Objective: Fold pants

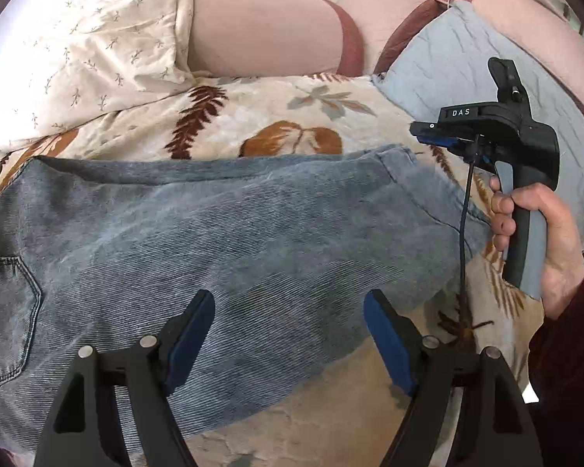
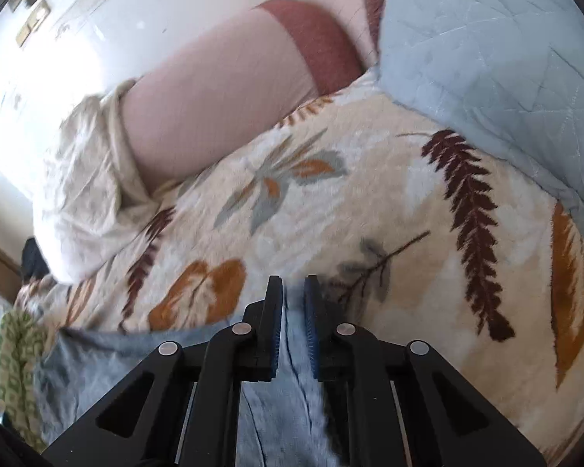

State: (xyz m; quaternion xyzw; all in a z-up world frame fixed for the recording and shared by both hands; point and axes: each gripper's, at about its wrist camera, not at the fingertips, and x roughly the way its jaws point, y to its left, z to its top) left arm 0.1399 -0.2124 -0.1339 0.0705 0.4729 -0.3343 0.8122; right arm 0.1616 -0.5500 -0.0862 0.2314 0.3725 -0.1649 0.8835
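Broadly, the cream leaf-patterned fleece blanket (image 1: 253, 124) carried the faded blue denim pants (image 1: 198, 233), which lay flat across it, back pocket at the left. Judged step: taking hold for a fold. The right gripper (image 2: 293, 303) was clamped narrow on denim at the far right end (probably a leg hem). The left gripper (image 1: 290, 334) hovered wide and empty over the near edge; it should next close there.

You have bare leaf-print blanket (image 2: 331, 202) ahead of the jeans (image 1: 214, 233); pillows (image 1: 89, 50) and the pink bolster (image 1: 253, 31) block the far side.
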